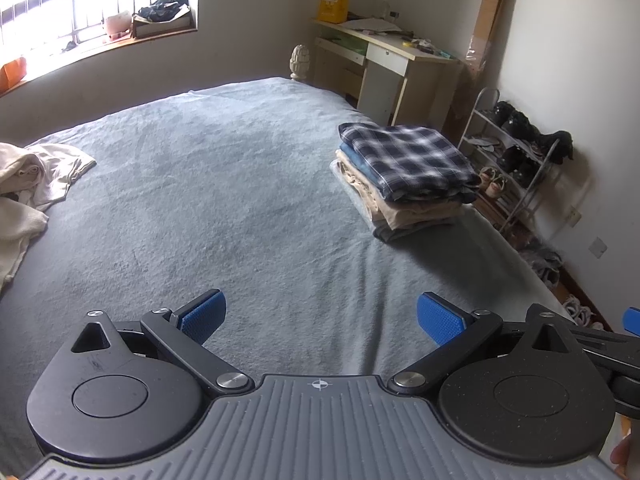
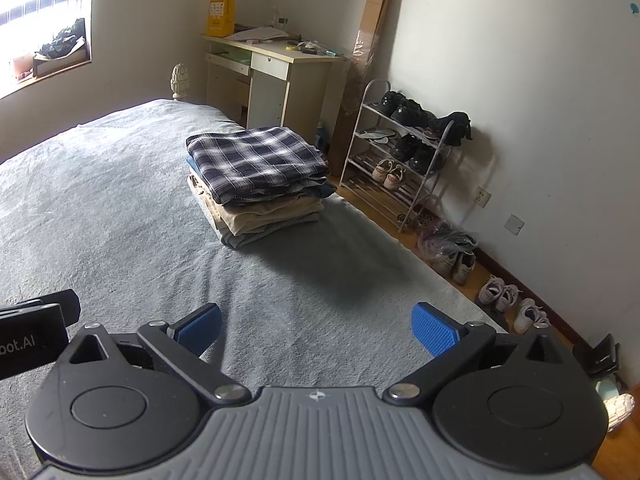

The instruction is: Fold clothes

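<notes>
Neatly squared, the folded stack (image 2: 256, 180) wears a navy plaid shirt (image 2: 258, 160) on top; left claw (image 1: 320, 318) and right claw (image 2: 316, 328) gape empty.

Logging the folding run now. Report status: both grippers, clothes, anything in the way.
Left hand-held gripper open, empty. Right hand-held gripper open, empty. Folded stack on bed, plaid on top; unfolded cream clothes at left. Nothing in the way.
</notes>
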The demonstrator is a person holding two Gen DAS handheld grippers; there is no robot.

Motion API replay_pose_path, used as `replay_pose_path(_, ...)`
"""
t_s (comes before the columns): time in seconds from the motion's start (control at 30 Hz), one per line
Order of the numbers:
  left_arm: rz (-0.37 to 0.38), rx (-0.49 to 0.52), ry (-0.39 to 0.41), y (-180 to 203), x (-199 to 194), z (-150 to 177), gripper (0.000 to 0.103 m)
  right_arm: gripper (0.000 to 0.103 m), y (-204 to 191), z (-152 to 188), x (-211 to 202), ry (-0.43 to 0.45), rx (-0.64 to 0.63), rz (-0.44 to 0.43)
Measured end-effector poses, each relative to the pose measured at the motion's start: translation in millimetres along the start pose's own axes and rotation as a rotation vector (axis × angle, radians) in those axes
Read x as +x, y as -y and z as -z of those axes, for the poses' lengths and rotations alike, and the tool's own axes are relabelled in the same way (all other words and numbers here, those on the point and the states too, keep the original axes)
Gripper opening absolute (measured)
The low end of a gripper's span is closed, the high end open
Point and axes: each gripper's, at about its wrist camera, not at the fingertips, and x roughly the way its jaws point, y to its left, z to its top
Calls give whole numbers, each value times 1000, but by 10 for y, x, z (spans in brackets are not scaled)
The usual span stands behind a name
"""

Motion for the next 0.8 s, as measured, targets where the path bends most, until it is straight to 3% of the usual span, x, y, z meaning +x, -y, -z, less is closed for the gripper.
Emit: replay_pose_path(0.8, -10, -2, 0, -41, -11, -6, 103, 103, -32, 0, -24, 2, -2, -6)
